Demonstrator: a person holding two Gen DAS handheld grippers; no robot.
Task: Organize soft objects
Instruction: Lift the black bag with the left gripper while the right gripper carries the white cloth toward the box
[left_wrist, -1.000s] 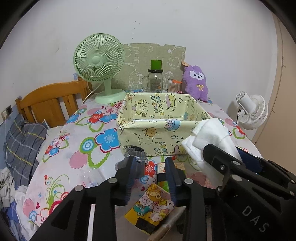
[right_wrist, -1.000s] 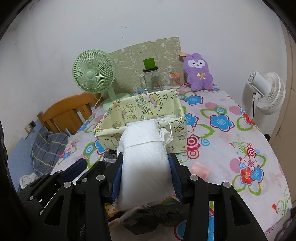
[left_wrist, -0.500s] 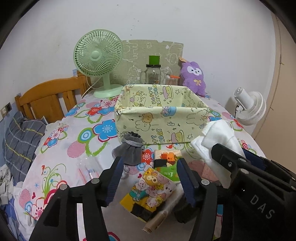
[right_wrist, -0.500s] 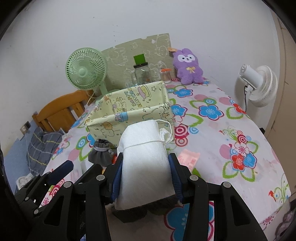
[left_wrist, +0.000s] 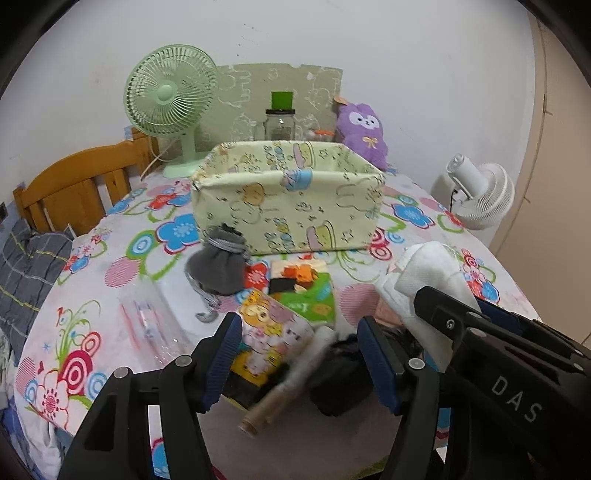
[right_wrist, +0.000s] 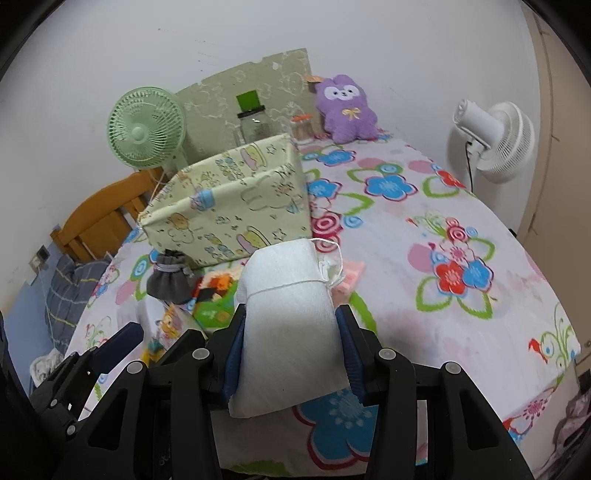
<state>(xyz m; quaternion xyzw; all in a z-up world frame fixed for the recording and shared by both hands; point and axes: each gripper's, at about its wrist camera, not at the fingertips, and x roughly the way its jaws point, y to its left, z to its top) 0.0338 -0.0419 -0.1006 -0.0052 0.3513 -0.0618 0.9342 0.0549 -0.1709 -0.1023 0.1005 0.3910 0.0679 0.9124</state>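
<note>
The right tongs (right_wrist: 290, 347) grip a white pouch (right_wrist: 288, 321) between both pads, holding it above the flower-print desk (right_wrist: 443, 321), in front of the yellow fabric bin (right_wrist: 229, 210). The left tongs (left_wrist: 299, 354) stand open over a black bundle (left_wrist: 338, 373), a cardboard roll (left_wrist: 284, 391) and a cartoon packet (left_wrist: 273, 332), gripping nothing. A grey pouch (left_wrist: 218, 264) lies on the desk just in front of the bin's (left_wrist: 288, 203) left corner, near a green packet (left_wrist: 306, 288).

Two fans (left_wrist: 170, 99) (left_wrist: 480, 195), one fabric box (left_wrist: 288, 201), one purple plush (left_wrist: 362, 134), two pouches (left_wrist: 218, 264) (right_wrist: 291, 321)
</note>
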